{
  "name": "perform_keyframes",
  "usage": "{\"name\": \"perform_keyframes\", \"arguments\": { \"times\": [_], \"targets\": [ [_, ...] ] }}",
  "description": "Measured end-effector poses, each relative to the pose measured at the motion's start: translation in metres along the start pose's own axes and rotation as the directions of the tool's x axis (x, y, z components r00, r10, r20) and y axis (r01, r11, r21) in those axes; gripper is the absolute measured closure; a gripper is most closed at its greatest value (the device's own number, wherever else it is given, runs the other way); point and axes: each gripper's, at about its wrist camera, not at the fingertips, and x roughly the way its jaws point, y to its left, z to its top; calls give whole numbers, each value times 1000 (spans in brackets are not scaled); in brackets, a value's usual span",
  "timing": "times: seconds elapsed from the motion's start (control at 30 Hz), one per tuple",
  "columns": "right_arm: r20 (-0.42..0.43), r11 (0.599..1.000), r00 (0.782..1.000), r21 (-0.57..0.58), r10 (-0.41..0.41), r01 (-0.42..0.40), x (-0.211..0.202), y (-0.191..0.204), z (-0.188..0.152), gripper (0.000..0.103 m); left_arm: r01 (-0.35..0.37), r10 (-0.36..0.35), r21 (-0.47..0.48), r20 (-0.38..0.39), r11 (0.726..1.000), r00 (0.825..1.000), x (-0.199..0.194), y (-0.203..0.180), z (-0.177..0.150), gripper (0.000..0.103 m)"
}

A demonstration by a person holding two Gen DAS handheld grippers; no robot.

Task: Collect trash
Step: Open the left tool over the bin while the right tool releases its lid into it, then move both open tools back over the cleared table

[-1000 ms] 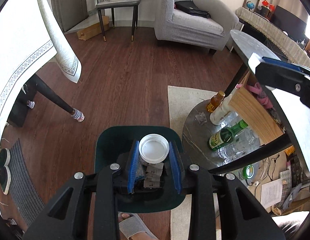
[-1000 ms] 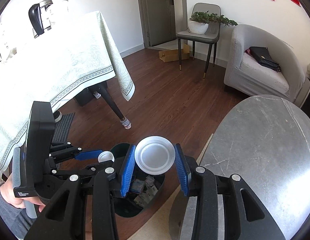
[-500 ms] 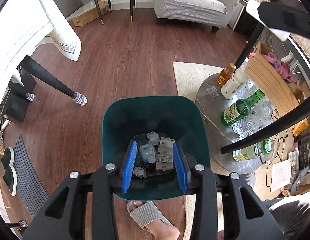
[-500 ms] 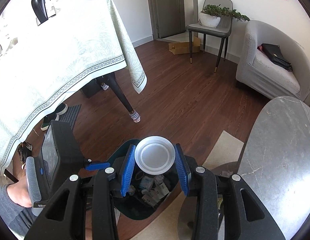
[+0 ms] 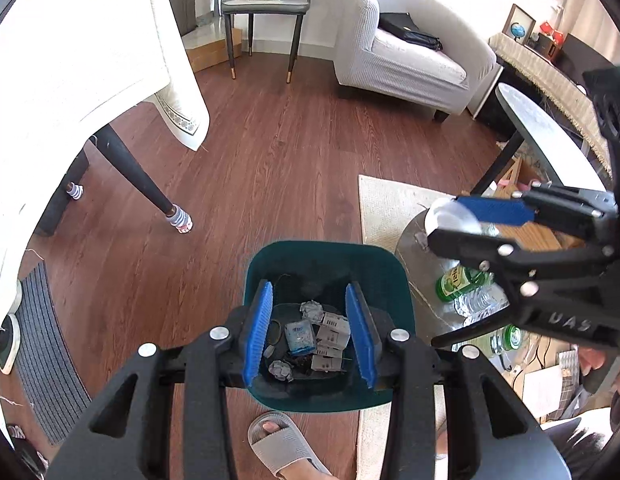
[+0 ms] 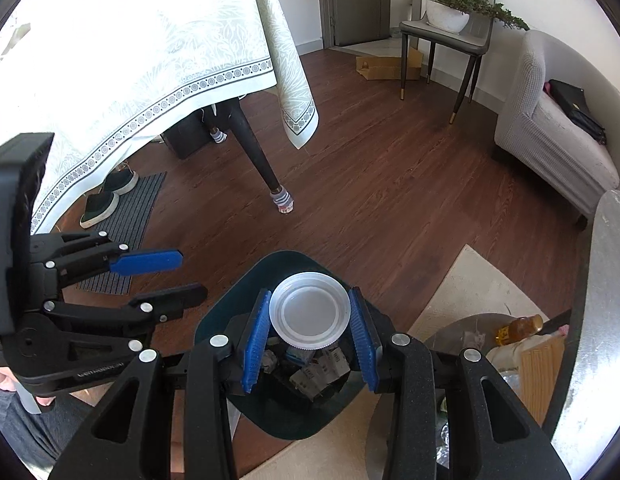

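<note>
Left wrist view: left gripper (image 5: 310, 334) hung directly over the green bin (image 5: 326, 256), fingers spread apart, nothing between them. Through the gap, crumpled paper balls, small cartons and a blue packet (image 5: 299, 334) lay on the bin's bottom. Right gripper (image 5: 458, 220) entered from the right, above and beside the bin's right rim, with a white lid (image 5: 446, 216) showing at its tip. Behind it, a low round table (image 5: 410, 240) carried a green bottle (image 5: 462, 280) and clear plastic bottles. A sandalled foot (image 5: 281, 440) stood just below the bin's near edge.

Right wrist view: right gripper (image 6: 310, 320) was clamped on the white lid (image 6: 310, 312), blue pads pressing its rim from either side, flat face toward the camera. The lid sat over the bin's (image 6: 253, 276) opening, trash visible beneath. Left gripper (image 6: 165, 276) hung off to the left, fingers parted and empty, over the floor just beside the bin.

Judgement on the step: the lid looked ready to be dropped. To do it well, keep the lid centred over the opening rather than near the rim, lower it a little so it cannot glance off an edge and roll across the floor, then spread the fingers cleanly. The left gripper ought to hold clear of the drop path.
</note>
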Motion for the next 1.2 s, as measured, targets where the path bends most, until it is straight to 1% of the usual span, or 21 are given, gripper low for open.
{"name": "perform_keyframes", "arguments": {
  "times": [0.1, 0.17, 0.33, 0.47, 0.5, 0.53, 0.6, 0.63, 0.83, 0.97, 1.03, 1.2],
  "targets": [
    [-27, 1000, 1000, -4, 3, -3, 11, 5, -1, 64, 10, -9, -39, 43, 999, 999, -13, 8, 6, 66],
    [-47, 1000, 999, -9, 3, -3, 19, 7, -2, 64, 16, -13, -53, 68, 998, 998, -21, 10, 9, 70],
    [-120, 999, 993, -33, 0, -4, 42, 16, -11, 64, 36, -28, -73, 111, 997, 993, -37, 10, 17, 73],
    [-172, 996, 984, -83, -45, 31, 56, 22, -23, 63, 60, -48, -85, 140, 995, 989, -48, 7, 24, 73],
    [-196, 996, 980, -87, -37, 21, 60, 22, -26, 61, 65, -52, -85, 148, 994, 988, -51, 6, 26, 73],
    [-228, 996, 974, -87, -18, -2, 64, 22, -29, 55, 69, -55, -85, 154, 994, 987, -52, 5, 28, 73],
    [-244, 994, 969, -109, -38, 11, 68, 25, -36, 50, 76, -61, -88, 165, 993, 984, -56, 4, 30, 73],
    [-252, 992, 967, -121, -48, 17, 69, 27, -38, 50, 79, -63, -90, 170, 993, 983, -57, 4, 31, 73],
    [-221, 993, 974, -121, -38, 12, 57, 27, -39, 50, 78, -58, -97, 198, 992, 979, -67, 3, 38, 73],
    [-182, 993, 983, -118, -23, 2, 46, 27, -39, 50, 81, -58, -92, 226, 993, 972, -79, -2, 41, 73],
    [-159, 993, 987, -115, -20, 2, 38, 26, -39, 50, 65, -44, -82, 234, 994, 971, -82, -5, 42, 73],
    [-93, 995, 996, -104, -13, 3, 12, 22, -36, 50, 51, -34, -61, 241, 997, 970, -84, -17, 43, 73]
  ]
}}
